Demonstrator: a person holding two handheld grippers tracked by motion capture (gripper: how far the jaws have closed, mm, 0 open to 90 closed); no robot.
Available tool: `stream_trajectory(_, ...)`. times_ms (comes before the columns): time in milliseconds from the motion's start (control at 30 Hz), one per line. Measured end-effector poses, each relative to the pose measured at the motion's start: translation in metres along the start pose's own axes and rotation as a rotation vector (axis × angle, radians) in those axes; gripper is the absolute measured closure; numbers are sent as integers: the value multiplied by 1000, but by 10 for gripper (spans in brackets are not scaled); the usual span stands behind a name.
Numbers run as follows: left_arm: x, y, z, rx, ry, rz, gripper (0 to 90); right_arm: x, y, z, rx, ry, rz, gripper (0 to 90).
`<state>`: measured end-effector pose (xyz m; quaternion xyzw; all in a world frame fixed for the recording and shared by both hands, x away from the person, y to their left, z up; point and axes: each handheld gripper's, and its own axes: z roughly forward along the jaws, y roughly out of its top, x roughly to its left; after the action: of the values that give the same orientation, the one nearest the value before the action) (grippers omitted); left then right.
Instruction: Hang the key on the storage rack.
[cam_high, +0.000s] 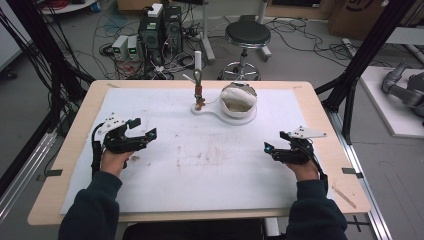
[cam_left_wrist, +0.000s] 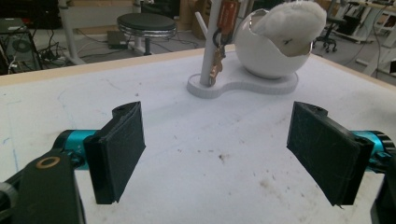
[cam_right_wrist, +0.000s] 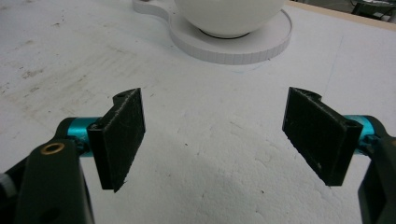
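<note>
Both grippers sit low over the desk (cam_high: 65, 165), the left gripper (cam_high: 145, 131) at the near left and the right gripper (cam_high: 272, 148) at the near right, each with jaws spread wide and nothing between them. The things nearest them stand at the far middle: a white stand (cam_high: 207, 111) with an upright post (cam_high: 198, 75), a bunch of keys (cam_left_wrist: 216, 63) on an orange tag hanging from it, and beside it a white egg-shaped bowl (cam_high: 239, 104) with a pale fluffy lining. Here's the risk, as I judge it: the keys dangle close against the post, so a jaw coming in off-line could knock the post and drag the light stand, or set the keys swinging out of reach. A wide sweep from the right could also clip the bowl, which looks free to roll off its base. The desk is covered by a white sheet (cam_high: 165, 175), scuffed with brownish stains. Beyond it: a round black stool (cam_high: 247, 34), computer towers (cam_high: 161, 27), and cables tangled across the grey floor.
</note>
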<state>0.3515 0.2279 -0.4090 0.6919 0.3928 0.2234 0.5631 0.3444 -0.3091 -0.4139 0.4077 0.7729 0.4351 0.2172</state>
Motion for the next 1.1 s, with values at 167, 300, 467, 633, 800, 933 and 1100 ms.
stream_trajectory(167, -1, -7, -9, -38, 32, 0, 190, -1, -2, -1, -1, -4, 0, 215)
stream_trajectory(300, 0, -10, -14, -52, 42, -13, 190, -1, -3, -3, -7, -7, 4, 215)
stream_trajectory(467, 6, -17, -21, -57, 68, -64, 198, 0, -3, -4, -1, -17, -2, 215)
stream_trajectory(633, 9, -18, -25, -71, 81, -89, 198, 3, -3, -4, 1, -22, -9, 215)
stream_trajectory(800, 9, -21, -26, -66, 90, -102, 198, 6, -1, -4, -5, -25, -7, 215)
stream_trajectory(933, 8, -20, -26, -58, 89, -90, 198, 6, -1, -4, -2, -23, -9, 215)
stream_trajectory(1100, 7, -20, -25, -56, 83, -83, 198, 5, -2, -4, -4, -26, -7, 215)
